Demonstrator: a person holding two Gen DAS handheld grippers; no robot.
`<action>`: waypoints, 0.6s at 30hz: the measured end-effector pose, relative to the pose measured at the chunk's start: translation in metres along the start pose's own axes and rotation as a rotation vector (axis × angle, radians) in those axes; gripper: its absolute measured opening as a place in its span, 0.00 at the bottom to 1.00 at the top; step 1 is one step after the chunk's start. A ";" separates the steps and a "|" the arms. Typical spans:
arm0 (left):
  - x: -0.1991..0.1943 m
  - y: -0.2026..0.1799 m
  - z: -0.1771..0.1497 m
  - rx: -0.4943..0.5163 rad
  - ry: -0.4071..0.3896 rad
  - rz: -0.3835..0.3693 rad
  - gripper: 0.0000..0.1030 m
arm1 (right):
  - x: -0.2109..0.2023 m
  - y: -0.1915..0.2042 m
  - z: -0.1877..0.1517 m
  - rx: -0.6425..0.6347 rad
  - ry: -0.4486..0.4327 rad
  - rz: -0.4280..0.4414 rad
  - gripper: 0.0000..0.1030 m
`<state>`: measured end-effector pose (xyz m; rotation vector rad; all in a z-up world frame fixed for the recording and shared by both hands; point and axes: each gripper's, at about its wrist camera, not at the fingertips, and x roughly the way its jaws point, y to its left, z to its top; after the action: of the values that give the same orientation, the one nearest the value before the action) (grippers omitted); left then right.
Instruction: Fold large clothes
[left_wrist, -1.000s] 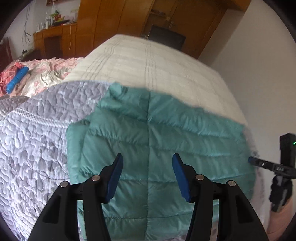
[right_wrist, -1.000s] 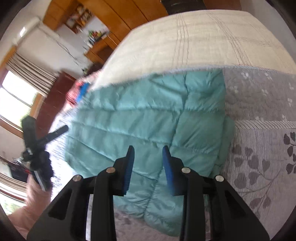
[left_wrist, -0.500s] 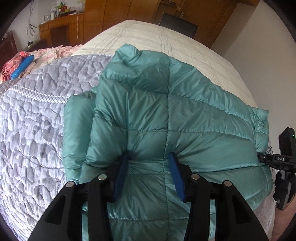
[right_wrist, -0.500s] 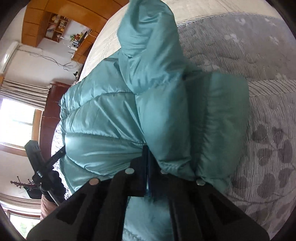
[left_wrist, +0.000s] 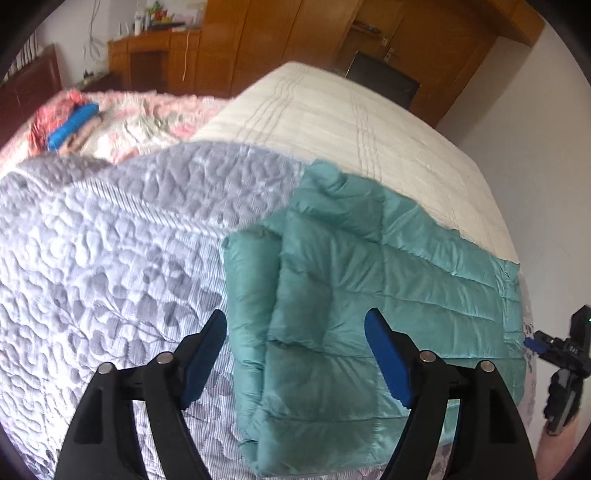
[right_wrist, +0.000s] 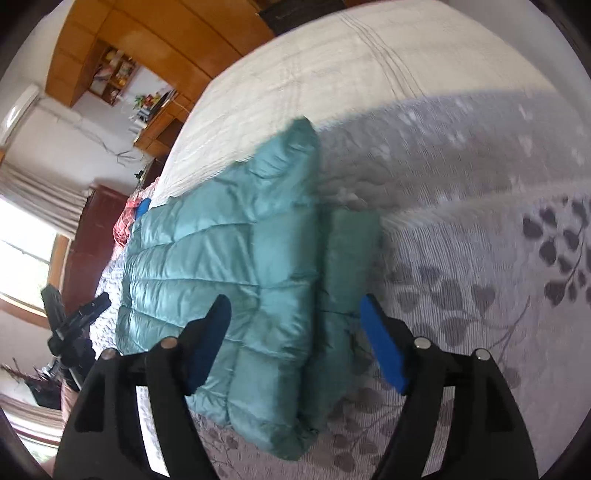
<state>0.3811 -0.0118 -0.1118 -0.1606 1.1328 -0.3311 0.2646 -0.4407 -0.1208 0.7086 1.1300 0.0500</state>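
Observation:
A teal quilted puffer jacket (left_wrist: 369, 295) lies folded on the grey leaf-patterned quilt (left_wrist: 110, 277) of a bed. It also shows in the right wrist view (right_wrist: 240, 266), with a folded-in sleeve along its right edge. My left gripper (left_wrist: 295, 350) is open and empty, hovering just above the jacket's near left part. My right gripper (right_wrist: 295, 339) is open and empty, hovering above the jacket's near right edge. The right gripper shows at the right edge of the left wrist view (left_wrist: 561, 354); the left gripper shows at the left of the right wrist view (right_wrist: 74, 325).
A cream striped bedspread (left_wrist: 351, 122) covers the far part of the bed. A pink floral blanket (left_wrist: 140, 122) with a blue object (left_wrist: 72, 123) lies at the far left. Wooden wardrobes (left_wrist: 295, 40) and a white wall (left_wrist: 535, 129) stand beyond.
Half a second ago both grippers were closed on the jacket with it lifted; now both have opened and pulled back, and the jacket lies flat and folded on the quilt.

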 end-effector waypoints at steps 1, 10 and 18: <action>0.001 0.003 -0.002 -0.004 0.011 -0.002 0.80 | 0.004 -0.004 -0.001 0.020 0.008 0.012 0.73; 0.059 0.026 0.004 -0.086 0.139 -0.107 0.86 | 0.048 -0.037 0.001 0.108 0.094 0.117 0.78; 0.086 0.013 0.009 -0.134 0.194 -0.224 0.53 | 0.059 -0.034 0.010 0.113 0.109 0.235 0.33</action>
<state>0.4245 -0.0288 -0.1861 -0.3819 1.3335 -0.4775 0.2890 -0.4497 -0.1843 0.9467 1.1552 0.2280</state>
